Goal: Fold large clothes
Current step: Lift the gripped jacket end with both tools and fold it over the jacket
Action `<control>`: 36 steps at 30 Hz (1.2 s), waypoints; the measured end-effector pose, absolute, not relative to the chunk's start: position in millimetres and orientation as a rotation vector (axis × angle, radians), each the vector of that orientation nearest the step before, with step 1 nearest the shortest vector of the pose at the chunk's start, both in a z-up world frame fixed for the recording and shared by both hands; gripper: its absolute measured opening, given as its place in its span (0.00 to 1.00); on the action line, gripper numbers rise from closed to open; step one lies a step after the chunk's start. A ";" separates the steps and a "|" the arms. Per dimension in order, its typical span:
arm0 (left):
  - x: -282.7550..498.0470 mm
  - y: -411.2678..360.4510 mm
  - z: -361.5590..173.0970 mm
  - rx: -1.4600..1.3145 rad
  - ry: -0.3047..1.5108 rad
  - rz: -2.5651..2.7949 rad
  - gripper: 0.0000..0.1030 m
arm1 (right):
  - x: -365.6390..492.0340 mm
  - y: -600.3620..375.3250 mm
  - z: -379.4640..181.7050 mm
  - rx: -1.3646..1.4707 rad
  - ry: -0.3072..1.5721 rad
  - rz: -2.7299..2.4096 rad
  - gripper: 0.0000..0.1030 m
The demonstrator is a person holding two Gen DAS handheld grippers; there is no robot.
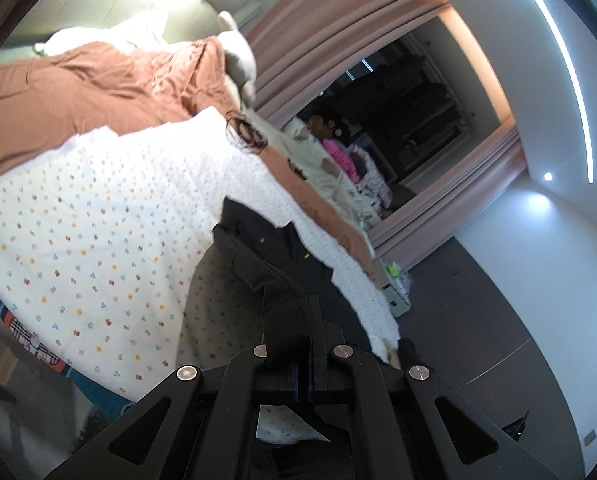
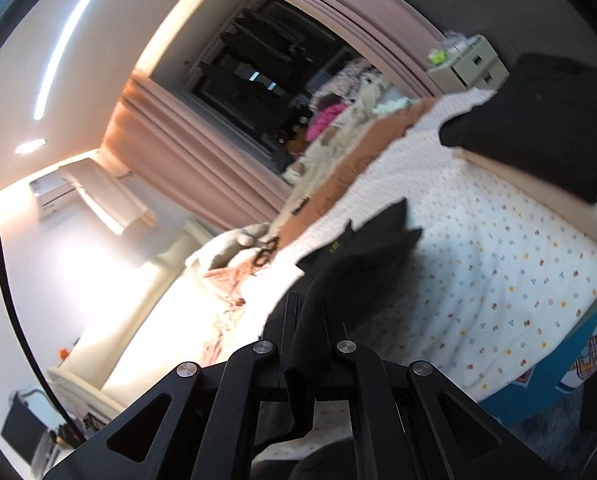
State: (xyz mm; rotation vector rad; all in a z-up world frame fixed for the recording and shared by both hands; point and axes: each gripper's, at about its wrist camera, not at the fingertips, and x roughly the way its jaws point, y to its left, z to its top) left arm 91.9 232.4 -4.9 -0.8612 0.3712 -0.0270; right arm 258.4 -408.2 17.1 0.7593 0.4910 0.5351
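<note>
Pinching black garment (image 1: 258, 264) in both tools: left gripper (image 1: 309, 344) and right gripper (image 2: 310, 344) each clamped on its cloth, I judge at two corners, so it hangs spread for folding. Garment drapes above the floral bedsheet (image 1: 98, 220). Folded black pile (image 2: 538, 128) crowds the far edge; the middle lies open.

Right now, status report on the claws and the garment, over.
Both claws, left and right, shut on the black garment. Garment lifted off the floral bedspread. Nothing in the way.
</note>
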 end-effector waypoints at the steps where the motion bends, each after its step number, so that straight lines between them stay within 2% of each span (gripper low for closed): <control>1: 83.7 230.8 3.2 -0.858 0.352 -0.033 0.01 | 253.3 -409.2 21.7 0.759 0.482 0.544 0.04; 10: 20.4 218.5 56.2 -0.846 0.225 -0.072 0.01 | 205.1 -413.5 70.6 0.733 0.398 0.613 0.04; 18: -3.9 213.5 76.9 -0.815 0.180 -0.054 0.01 | 189.9 -411.4 91.7 0.704 0.352 0.646 0.04; 25: 27.3 221.5 73.4 -0.826 0.209 -0.033 0.01 | 218.8 -406.7 84.9 0.698 0.390 0.613 0.04; 36: 129.1 248.4 91.1 -0.785 0.230 0.000 0.01 | 310.5 -382.0 104.4 0.655 0.395 0.557 0.04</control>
